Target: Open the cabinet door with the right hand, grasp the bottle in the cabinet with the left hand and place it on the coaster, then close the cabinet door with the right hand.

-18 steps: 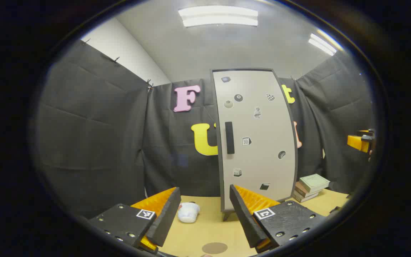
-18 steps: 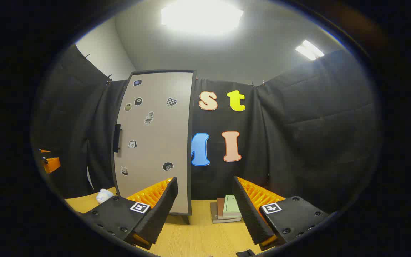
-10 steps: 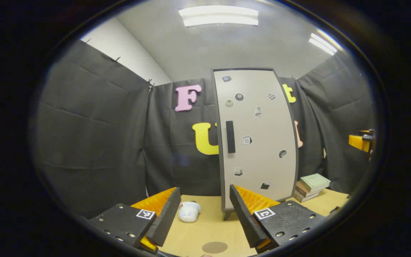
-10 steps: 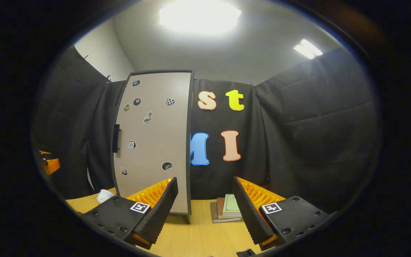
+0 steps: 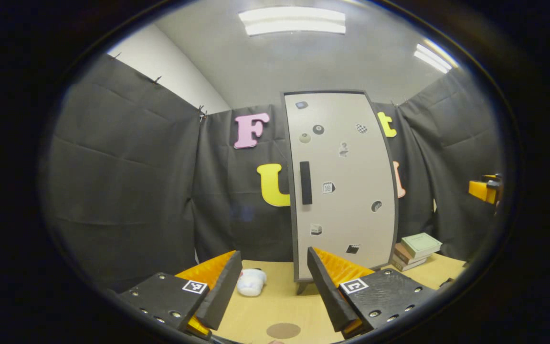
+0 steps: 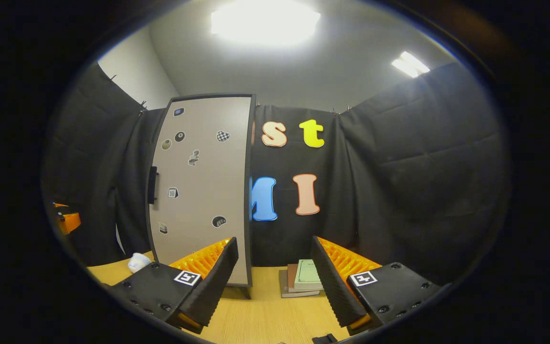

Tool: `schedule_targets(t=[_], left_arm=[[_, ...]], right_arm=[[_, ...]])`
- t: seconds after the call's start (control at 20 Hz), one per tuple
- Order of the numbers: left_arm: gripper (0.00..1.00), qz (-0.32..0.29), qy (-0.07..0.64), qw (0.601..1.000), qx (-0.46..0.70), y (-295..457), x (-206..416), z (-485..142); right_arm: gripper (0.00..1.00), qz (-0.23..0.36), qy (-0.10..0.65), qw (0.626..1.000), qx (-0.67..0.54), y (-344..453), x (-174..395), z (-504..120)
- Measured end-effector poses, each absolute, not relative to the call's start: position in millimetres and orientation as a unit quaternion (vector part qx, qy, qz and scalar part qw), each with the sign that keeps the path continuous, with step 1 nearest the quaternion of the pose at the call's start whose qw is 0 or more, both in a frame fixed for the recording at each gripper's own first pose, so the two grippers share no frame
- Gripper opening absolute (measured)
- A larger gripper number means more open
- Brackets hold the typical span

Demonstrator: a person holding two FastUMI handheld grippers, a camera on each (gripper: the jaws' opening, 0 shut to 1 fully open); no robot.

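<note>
Right now your left gripper [image 5: 271, 286] sits at the bottom of the left gripper view with its fingers spread apart and nothing between them. Your right gripper [image 6: 275, 279] is the same at the bottom of the right gripper view: fingers apart, holding nothing.

You have the cabinet door [image 5: 344, 186] just right of centre in the left gripper view, flat against its frame, with the dark handle [image 5: 306, 183] along its left edge and small stickers scattered over its face. With the door shut, you cannot see the bottle. You'll find the round brown coaster [image 5: 283, 330] at the bottom centre on the wooden table [image 5: 275, 306], between your fingers. A white crumpled object [image 5: 251, 282] lies near the cabinet's foot. Stacked books [image 5: 416, 251] rest at the lower right beside the cabinet.
</note>
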State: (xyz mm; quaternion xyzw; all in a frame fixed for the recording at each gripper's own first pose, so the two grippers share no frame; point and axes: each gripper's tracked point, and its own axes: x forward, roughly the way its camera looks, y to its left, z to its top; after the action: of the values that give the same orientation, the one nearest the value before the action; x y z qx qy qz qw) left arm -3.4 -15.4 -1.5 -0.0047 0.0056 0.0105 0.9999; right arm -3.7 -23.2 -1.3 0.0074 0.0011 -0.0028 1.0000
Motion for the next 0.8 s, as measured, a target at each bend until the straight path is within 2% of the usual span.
schedule_targets(t=[0.4, 0.8], left_arm=[[0.83, 0.029, 0.001, 1.000, 0.002, -37.9, -8.5, 5.6], [0.85, 0.065, 0.015, 0.998, 0.015, -38.4, -14.5, -4.5]], right_arm=[[0.98, 0.015, -0.002, 1.000, 0.011, -42.1, 6.0, -3.2], [0.96, 0.069, 0.007, 0.997, 0.027, -20.0, 30.0, -13.1]])
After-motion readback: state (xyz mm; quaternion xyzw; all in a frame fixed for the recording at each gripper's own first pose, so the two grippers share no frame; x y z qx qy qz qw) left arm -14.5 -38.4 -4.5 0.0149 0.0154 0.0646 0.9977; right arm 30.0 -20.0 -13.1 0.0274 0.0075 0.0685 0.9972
